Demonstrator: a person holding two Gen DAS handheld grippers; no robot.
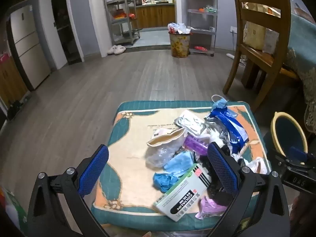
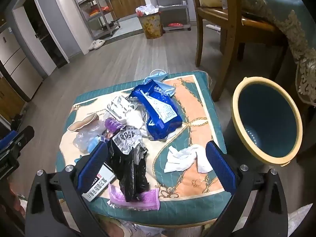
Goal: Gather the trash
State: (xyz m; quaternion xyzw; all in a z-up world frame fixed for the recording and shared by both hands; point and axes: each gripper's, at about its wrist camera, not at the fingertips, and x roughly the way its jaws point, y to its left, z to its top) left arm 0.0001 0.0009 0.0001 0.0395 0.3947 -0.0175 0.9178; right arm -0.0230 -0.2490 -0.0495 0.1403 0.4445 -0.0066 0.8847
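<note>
- I see the trash pile on the patterned cushion (image 2: 197, 106): blue wrapper (image 2: 158, 110), crumpled black bag (image 2: 130, 169) and medicine box (image 1: 183, 193) among it.
- White tissue (image 2: 185, 159) lies apart, nearer the bin.
- Teal bin (image 2: 266, 118), cream rim, stands upright just beside the cushion.

Medicine box (image 2: 99, 185) half hidden behind a right tongs finger (image 2: 92, 167). Teal bin (image 1: 289, 136) cut by left view's edge, its base hidden. Small print on blue packet (image 2: 158, 110) too blurred to read.
</note>
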